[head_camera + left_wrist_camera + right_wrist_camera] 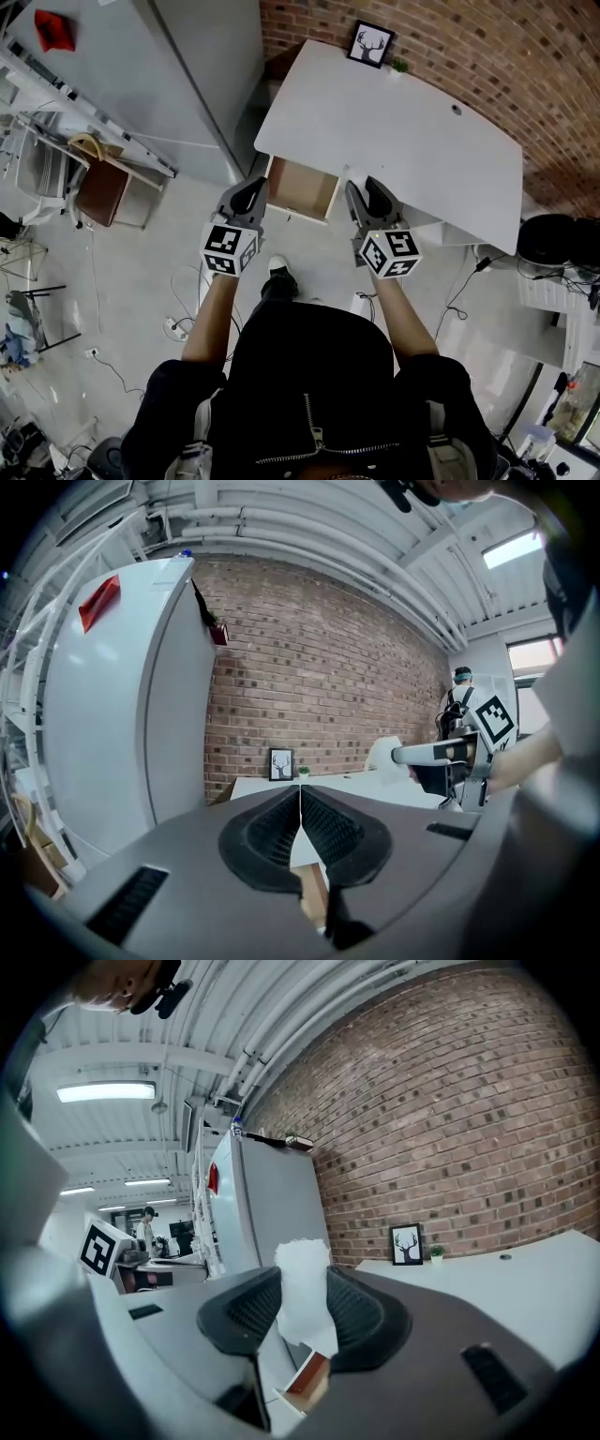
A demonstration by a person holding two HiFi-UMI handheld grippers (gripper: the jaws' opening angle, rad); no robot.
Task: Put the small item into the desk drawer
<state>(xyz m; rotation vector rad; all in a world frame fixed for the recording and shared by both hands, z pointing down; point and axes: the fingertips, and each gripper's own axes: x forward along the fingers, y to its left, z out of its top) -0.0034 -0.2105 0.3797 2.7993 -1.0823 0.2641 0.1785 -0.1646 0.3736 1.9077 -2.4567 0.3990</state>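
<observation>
A small white item (304, 1288) with a rough, foam-like top sits pinched between the jaws of my right gripper (305, 1314), standing up above them. In the head view this gripper (356, 192) hovers at the right side of the open wooden drawer (302, 187), which is pulled out from the front edge of the white desk (403, 131); the item (356, 175) shows as a pale bit at its tip. My left gripper (251, 197) is by the drawer's left corner, shut with nothing in it (300, 819). The drawer's wooden edge (307, 1382) shows below the right jaws.
A framed deer picture (370, 44) and a tiny plant (400, 66) stand at the desk's far edge against the brick wall. A tall white fridge (103, 714) stands left of the desk. Cables (178, 328) lie on the floor; a black chair (553, 239) is at the right.
</observation>
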